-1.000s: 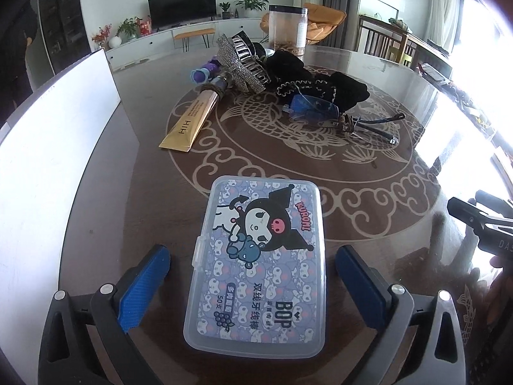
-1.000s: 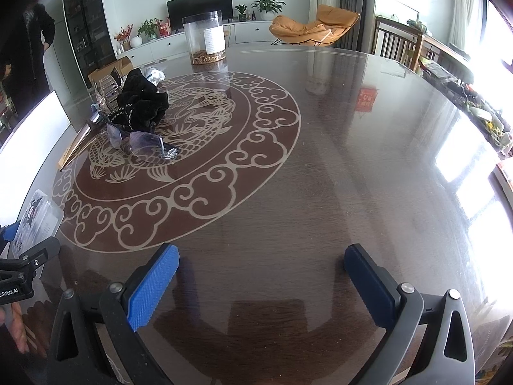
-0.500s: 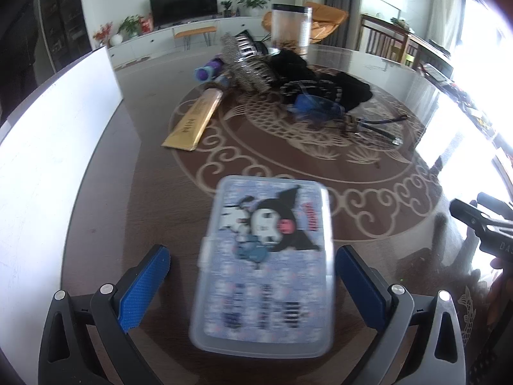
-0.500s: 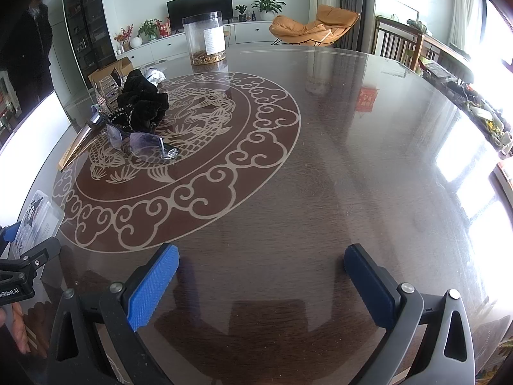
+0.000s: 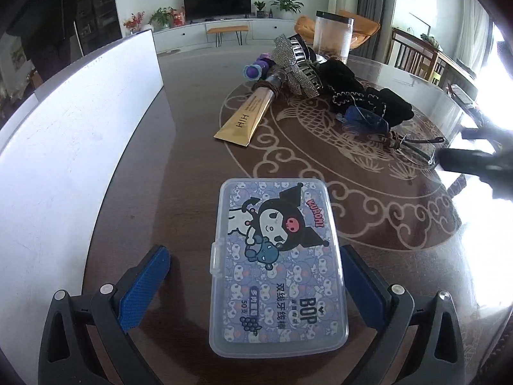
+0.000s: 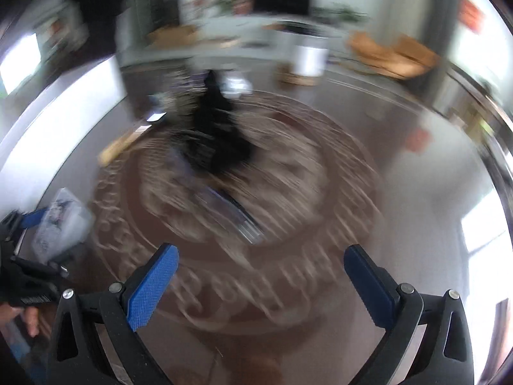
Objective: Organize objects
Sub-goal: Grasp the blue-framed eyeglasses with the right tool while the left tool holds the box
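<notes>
left tongs (image 5: 255, 284) — jaws spread wide, low, level | right tongs (image 6: 261, 284) — jaws spread wide, view motion-blurred

- The whole right wrist view is smeared by motion blur; the black cloth (image 6: 218, 138) and glasses (image 6: 231, 211) are only roughly made out.
- The right gripper (image 5: 474, 160) is blurred and cut off at the left view's edge.
- The jar (image 5: 333, 37) contents cannot be identified.
</notes>
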A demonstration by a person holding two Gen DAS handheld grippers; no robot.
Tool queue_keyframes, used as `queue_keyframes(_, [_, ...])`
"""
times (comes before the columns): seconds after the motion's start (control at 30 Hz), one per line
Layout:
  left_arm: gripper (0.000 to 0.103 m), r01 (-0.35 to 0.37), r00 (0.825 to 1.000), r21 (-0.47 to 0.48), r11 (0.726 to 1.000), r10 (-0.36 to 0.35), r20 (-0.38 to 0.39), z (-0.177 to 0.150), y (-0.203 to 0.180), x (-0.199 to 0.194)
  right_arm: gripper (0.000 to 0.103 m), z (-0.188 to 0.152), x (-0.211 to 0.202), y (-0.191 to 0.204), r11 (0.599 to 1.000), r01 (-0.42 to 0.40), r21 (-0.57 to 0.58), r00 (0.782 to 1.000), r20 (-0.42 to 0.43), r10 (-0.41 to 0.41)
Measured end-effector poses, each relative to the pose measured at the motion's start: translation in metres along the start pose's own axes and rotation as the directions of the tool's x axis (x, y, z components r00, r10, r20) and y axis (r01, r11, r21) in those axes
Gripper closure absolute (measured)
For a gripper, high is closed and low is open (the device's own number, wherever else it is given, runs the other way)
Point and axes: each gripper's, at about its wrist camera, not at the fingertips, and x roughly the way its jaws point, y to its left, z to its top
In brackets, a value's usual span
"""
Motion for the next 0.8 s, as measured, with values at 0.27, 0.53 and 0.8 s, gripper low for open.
queue_keyframes(0.27, [0.000,0.005,1.000,0.004,1.000,-0.004,-0.002,0.000,-0.002,0.000,0.052,0.044,0.062,0.045,0.980,-0.052,-0.190,0.990,-0.140,0.025])
queue_keyframes(0.53, [0.000,0.059,0.994,0.083,0.995,-0.051,-0.096,0.002,-0.002,-0.002,0.068,0.006,0.041,0.053,0.993,-0.117,0.008,0.952,-0.283,0.115])
queue_keyframes(0.8, [0.041,0.158,0.984,0.036,0.987,-0.155,-0.089,0.018,0.014,-0.009,0.042,0.017,0.043,0.078,0.997,-0.051,-0.059,0.952,-0.305,0.031])
